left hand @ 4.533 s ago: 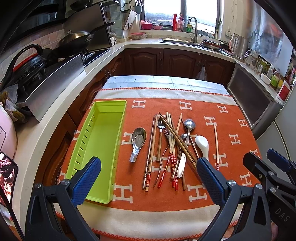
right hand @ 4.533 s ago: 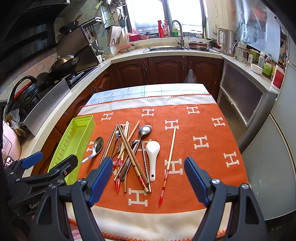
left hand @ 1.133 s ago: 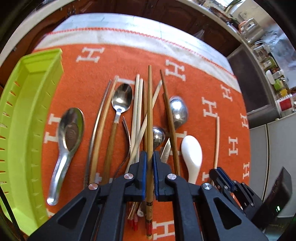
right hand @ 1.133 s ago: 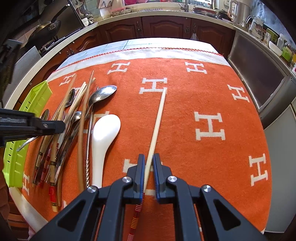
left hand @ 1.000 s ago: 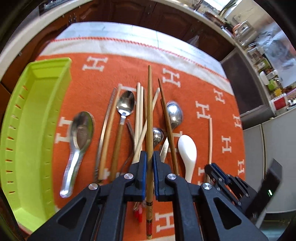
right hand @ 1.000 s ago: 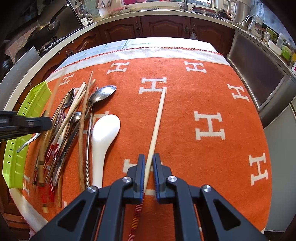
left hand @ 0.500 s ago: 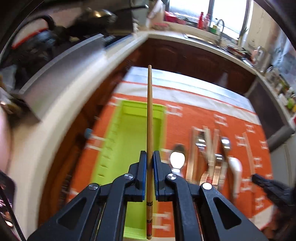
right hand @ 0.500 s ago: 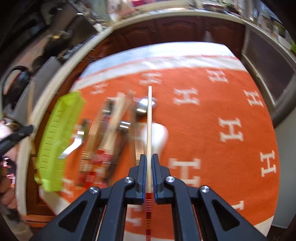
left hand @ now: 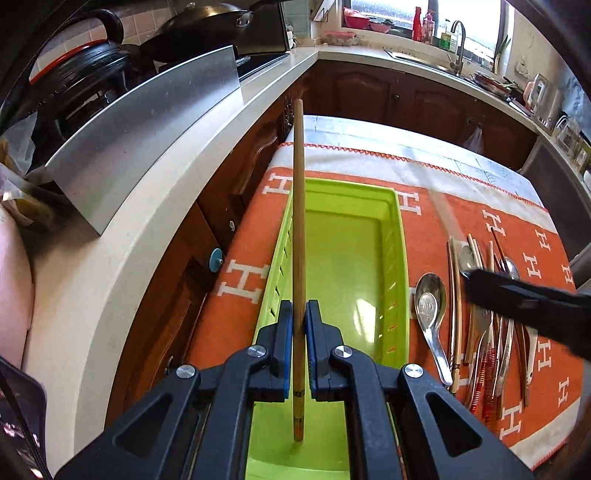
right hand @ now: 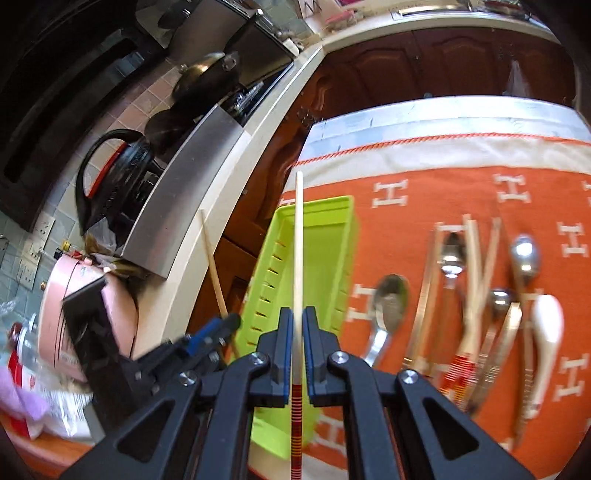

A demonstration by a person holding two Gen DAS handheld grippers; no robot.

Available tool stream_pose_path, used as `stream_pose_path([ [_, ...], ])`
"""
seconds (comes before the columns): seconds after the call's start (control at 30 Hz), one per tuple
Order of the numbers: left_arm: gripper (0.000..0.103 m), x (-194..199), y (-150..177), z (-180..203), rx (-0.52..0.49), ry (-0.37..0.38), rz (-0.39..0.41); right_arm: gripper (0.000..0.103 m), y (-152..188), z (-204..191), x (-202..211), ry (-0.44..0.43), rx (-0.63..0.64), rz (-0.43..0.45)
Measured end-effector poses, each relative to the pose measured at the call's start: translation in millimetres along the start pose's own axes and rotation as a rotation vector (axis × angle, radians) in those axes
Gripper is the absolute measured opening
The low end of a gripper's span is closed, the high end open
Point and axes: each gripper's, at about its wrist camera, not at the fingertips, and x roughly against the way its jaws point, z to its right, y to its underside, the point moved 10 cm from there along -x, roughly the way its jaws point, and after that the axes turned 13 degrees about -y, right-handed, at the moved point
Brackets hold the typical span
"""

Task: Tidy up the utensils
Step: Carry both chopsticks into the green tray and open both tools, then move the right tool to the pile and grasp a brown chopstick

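A brown chopstick (left hand: pixel 298 236) is clamped between the closed fingers of the left gripper (left hand: pixel 299 332) and held above the left wall of the green tray (left hand: pixel 400 266). A pale chopstick (right hand: pixel 298 258) with a red-striped end is pinched by the closed right gripper (right hand: pixel 296 339), also over the tray. The tray is seen with nothing lying in it, on the orange cloth (left hand: pixel 528 236). To its right a metal ladle spoon (left hand: pixel 430 306) lies apart, then a pile of utensils (left hand: pixel 487 332) is spread: three more metal spoons and one white spoon (right hand: pixel 545 332) are counted; the chopsticks in the pile are too blurred and overlapped to be counted. The pile is partly blocked in the left view by the right gripper's black arm. One wok (left hand: pixel 207 22) and a black pot (left hand: pixel 77 74) are seen on the counter (left hand: pixel 155 229) at left.
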Motion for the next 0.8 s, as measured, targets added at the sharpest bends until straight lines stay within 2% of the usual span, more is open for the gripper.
stream_pose_path([
  [0.03,0.01,-1,-1,-1,-0.003,-0.001,0.005,0.006,0,0,-9,0.003,-0.007,-0.009],
  [0.1,0.026,1,-2,-5,-0.002,-0.005,0.024,0.006,-1,-1,-26,0.013,-0.012,-0.025],
  [0.17,0.063,5,-5,-8,0.001,-0.019,0.051,0.008,3,-1,-33,0.024,-0.014,-0.046],
  [0.23,0.071,13,-10,-12,0.007,-0.041,0.088,0.008,5,1,-40,0.04,-0.01,-0.06],
  [0.5,0.077,29,-14,-23,-0.005,-0.118,0.145,0.009,4,6,-25,0.136,0.066,-0.028],
  [0.7,0.077,36,-13,-26,0.022,-0.092,0.162,0.009,6,21,0,0.193,0.101,0.002],
  [0.8,0.077,41,-13,-22,0.053,-0.021,0.128,0.009,9,26,15,0.223,0.127,0.025],
])
